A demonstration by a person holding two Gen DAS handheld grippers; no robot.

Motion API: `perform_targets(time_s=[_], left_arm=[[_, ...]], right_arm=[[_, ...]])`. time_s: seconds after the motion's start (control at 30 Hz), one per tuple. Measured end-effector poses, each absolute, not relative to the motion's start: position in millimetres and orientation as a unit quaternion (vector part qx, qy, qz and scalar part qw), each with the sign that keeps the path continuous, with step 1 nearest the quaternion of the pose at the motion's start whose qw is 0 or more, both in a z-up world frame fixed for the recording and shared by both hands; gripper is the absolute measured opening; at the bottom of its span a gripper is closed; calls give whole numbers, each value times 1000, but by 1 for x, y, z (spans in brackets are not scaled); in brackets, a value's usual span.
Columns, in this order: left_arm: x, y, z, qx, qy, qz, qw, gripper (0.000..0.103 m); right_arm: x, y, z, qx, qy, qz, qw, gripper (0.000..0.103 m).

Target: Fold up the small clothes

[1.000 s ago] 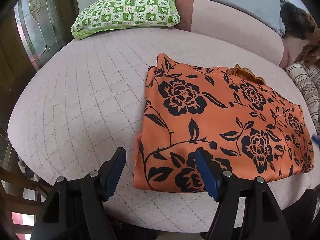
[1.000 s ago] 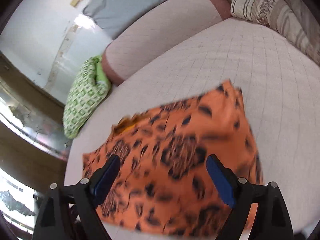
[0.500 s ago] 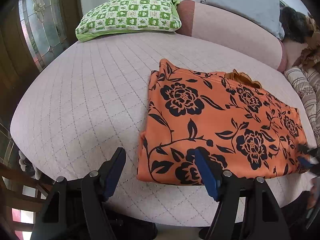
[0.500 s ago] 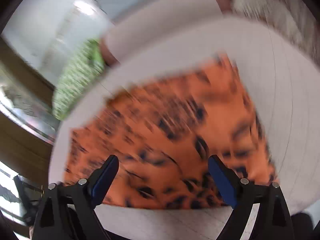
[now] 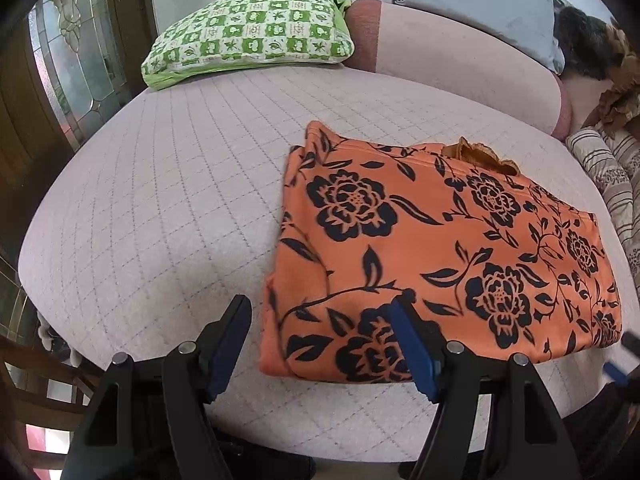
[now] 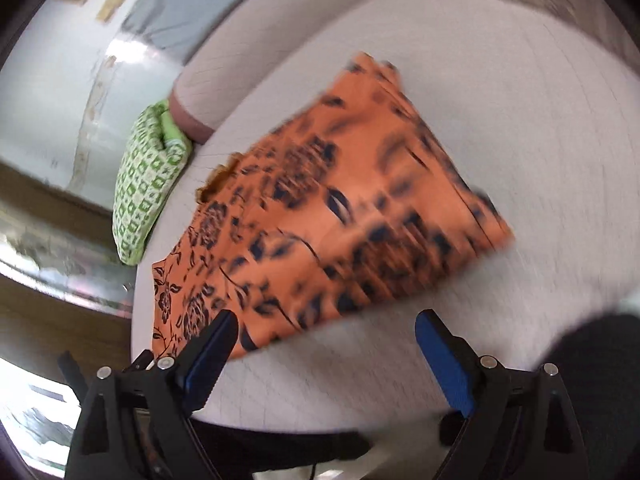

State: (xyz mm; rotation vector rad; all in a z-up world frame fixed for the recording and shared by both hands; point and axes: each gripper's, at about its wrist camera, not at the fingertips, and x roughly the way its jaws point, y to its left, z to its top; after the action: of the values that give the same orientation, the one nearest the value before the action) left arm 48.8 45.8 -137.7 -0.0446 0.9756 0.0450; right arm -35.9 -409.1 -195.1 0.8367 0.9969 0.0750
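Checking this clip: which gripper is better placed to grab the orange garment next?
Probably left: the open left gripper straddles the near corner of the orange garment; the open right gripper sits just off its edge, view blurred.

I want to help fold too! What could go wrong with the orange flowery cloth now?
The orange garment lies near the bed's front edge, so a tug could slide it off. Both the left gripper and the right gripper are open, holding nothing. A frilly bit pokes out and might come unfolded.

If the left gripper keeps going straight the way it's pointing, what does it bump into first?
Probably the near left corner of the orange cloth. The left gripper is open, pointing across the bed, and that corner lies just ahead between its fingers. Depth is hard to judge.
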Motion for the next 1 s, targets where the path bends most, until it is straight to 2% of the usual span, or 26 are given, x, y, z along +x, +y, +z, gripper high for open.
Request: perform_targets(time_s=[0.13, 0.3, 0.53, 0.67, 0.87, 0.9, 0.93, 0.97, 1.0], left_arm=[[57, 23, -143, 0, 469, 10, 883, 72], [68, -8, -158, 47, 476, -1, 878, 72], [69, -35, -149, 54, 450, -60, 889, 72], [76, -72, -154, 86, 447, -100, 885, 72], [86, -112, -163, 89, 439, -146, 882, 72], [88, -115, -166, 92, 443, -145, 880, 72], [90, -117, -168, 94, 446, -144, 879, 72], [90, -119, -169, 94, 445, -145, 879, 72], [91, -119, -170, 94, 443, -145, 879, 72]], right_arm=[[-38, -432, -212, 464, 445, 5, 766, 92], [-28, -451, -217, 500, 436, -6, 748, 92], [-12, -483, -164, 405, 400, -4, 822, 92], [67, -514, -168, 340, 438, 54, 831, 92], [150, -524, -198, 316, 487, 74, 811, 92], [157, -520, -198, 309, 485, 78, 814, 88], [163, -513, -195, 297, 483, 98, 818, 76], [170, -505, -196, 286, 500, 115, 809, 18], [171, -499, -191, 265, 499, 112, 818, 15]])
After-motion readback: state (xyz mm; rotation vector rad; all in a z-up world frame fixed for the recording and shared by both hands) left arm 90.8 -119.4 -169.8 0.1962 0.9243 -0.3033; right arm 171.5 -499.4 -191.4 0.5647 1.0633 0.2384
